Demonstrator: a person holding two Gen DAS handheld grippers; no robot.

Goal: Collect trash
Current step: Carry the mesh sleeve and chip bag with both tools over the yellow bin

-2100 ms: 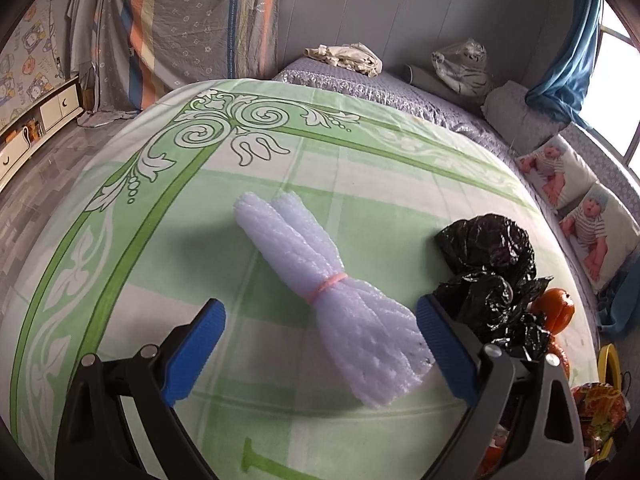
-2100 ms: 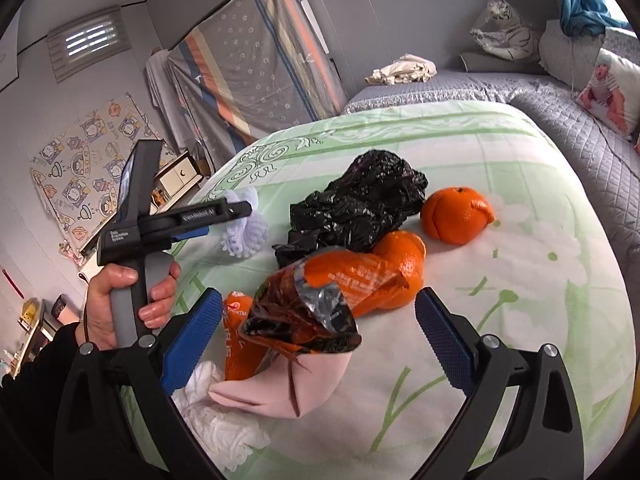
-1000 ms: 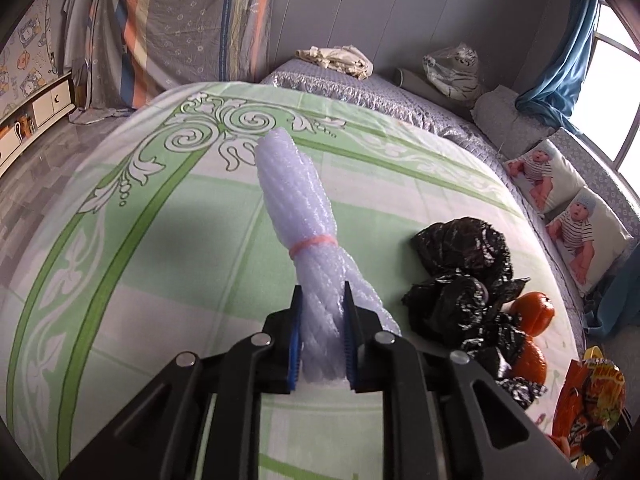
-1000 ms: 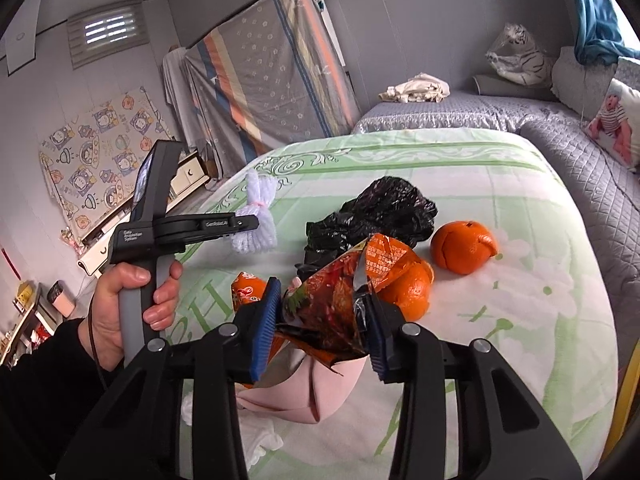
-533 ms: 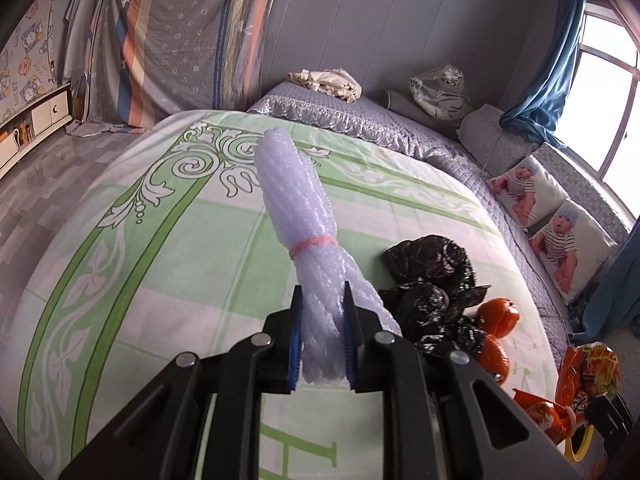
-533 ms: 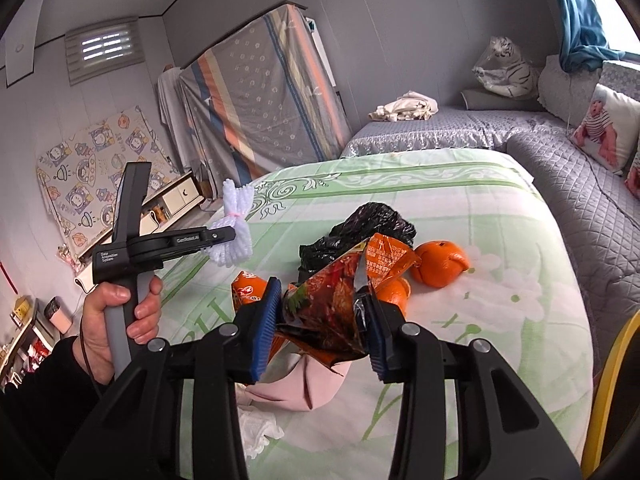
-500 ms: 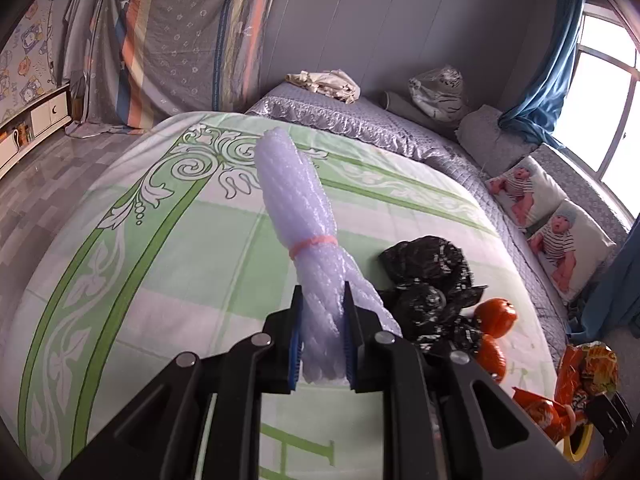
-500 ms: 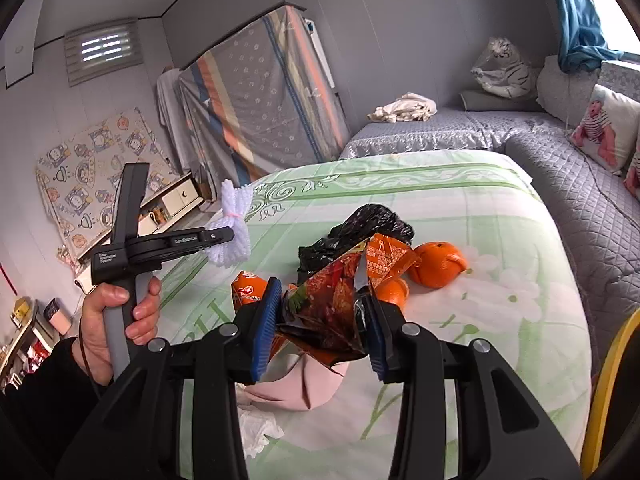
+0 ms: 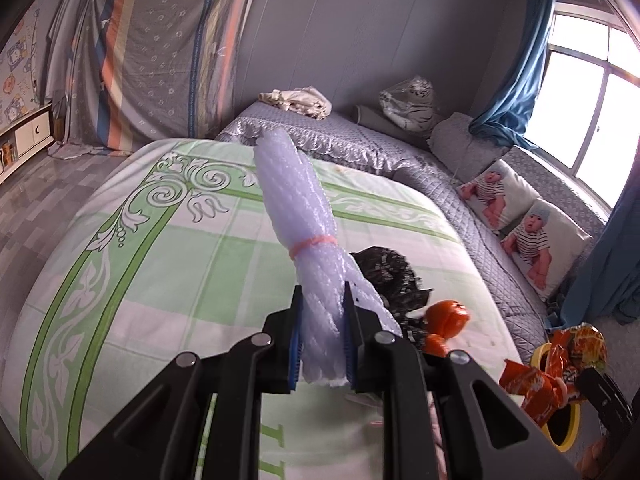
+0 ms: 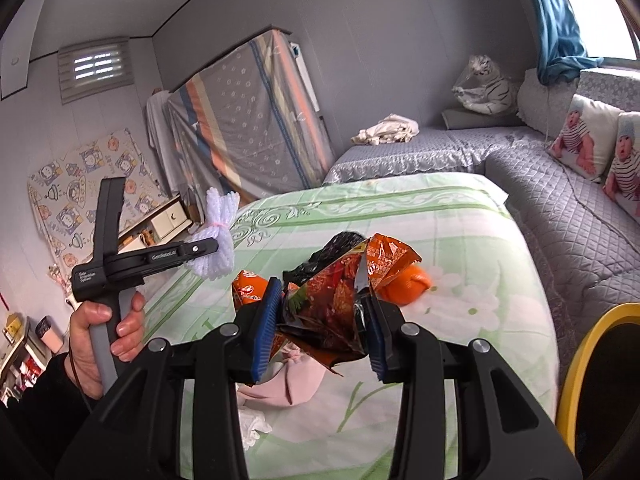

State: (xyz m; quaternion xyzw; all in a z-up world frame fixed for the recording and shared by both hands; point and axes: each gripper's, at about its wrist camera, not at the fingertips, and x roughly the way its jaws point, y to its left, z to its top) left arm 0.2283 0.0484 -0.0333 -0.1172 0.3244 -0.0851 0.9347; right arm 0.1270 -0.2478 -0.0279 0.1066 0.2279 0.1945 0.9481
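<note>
My left gripper is shut on a bundle of white foam netting tied with a pink band, held up above the green bedspread. The same bundle shows in the right wrist view, in the left gripper that a hand holds. My right gripper is shut on a crumpled orange snack wrapper, lifted off the bed. A yellow-rimmed bin stands at the lower right, beside the bed.
On the bedspread lie a black plastic bag, an orange, another orange wrapper, a pink cloth and white tissue. A grey quilted sofa with baby-print pillows runs behind and right.
Both grippers have risen with their loads and drawn back from the bed. The yellow bin rim has come into the right wrist view. Neither grip has altered.
</note>
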